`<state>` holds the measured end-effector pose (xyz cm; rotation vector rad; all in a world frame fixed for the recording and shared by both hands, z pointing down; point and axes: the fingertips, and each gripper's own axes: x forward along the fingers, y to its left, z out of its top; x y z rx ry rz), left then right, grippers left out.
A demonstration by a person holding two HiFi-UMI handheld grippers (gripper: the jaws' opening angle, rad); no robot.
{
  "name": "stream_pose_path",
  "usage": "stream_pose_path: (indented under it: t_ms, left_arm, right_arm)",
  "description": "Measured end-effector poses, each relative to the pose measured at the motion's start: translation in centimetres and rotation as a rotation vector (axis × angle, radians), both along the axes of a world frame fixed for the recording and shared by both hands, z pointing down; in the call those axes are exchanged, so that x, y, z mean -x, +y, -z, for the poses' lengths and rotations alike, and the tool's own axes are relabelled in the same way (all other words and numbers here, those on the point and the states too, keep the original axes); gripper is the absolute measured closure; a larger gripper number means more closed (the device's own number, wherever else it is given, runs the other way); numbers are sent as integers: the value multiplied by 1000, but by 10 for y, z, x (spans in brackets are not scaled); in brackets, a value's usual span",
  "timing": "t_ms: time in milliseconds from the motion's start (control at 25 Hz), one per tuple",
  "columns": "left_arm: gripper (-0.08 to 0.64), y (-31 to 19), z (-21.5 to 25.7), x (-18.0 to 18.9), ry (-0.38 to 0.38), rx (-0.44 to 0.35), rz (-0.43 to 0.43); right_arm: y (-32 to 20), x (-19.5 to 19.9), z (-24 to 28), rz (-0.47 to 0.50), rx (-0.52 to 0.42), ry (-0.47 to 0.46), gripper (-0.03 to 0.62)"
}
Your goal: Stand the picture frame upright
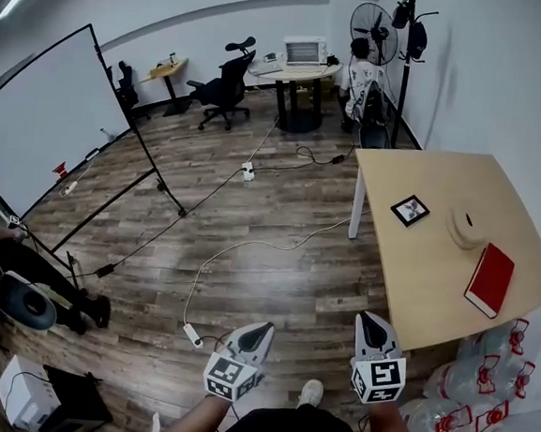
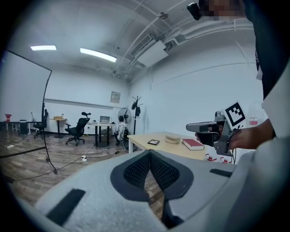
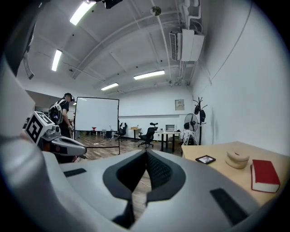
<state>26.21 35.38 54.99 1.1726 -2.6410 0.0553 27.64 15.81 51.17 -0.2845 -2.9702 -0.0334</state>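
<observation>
At the far left a whiteboard [image 1: 48,120] on a stand is seen over the wooden floor [image 1: 252,209], and a white power strip [image 1: 191,335] lies on the boards near the lower middle. Just right of it the left tool [image 1: 262,328] is held low over the floor, well apart from the worktop; its jaws are pressed together with nothing between them. The right tool [image 1: 367,319] is held beside it, near the worktop's front edge but over none of the things on it, and its jaws are likewise closed on nothing. Further right the light wooden worktop [image 1: 415,279] is set against the wall. The picture frame [image 1: 409,210], small and black-edged, is laid flat on its back in the worktop's far left part, touched by neither tool. Just to its right a beige round object [image 1: 465,227] is placed, and nearer the front right a red book [image 1: 490,278] is laid flat. Packs of water bottles [image 1: 480,398] are stacked on the floor at the lower right
</observation>
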Motion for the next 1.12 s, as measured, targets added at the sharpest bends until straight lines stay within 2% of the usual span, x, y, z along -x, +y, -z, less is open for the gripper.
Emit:
stream_pose_path:
  t_ms: [200,440,760,920,1120]
  left_arm:
    - [565,-22,-1,42,4,5,11]
    - [565,-52,-5,73,1,16,2]
    - [565,-43,-13,120,33,28,56]
    - [565,-56,-22,147,47,15,32]
    - [565,-77,-15,193,34,7,-29]
  right_arm:
    - [-23,38,0,12,-7,-2,583]
    - [-39,65,4,53,-37,-38,583]
    - [-61,95,-5,30,-10,-8,583]
    - [-68,118,-12,13,5,0,583]
    - [-63,165,-6,7,8,1,583]
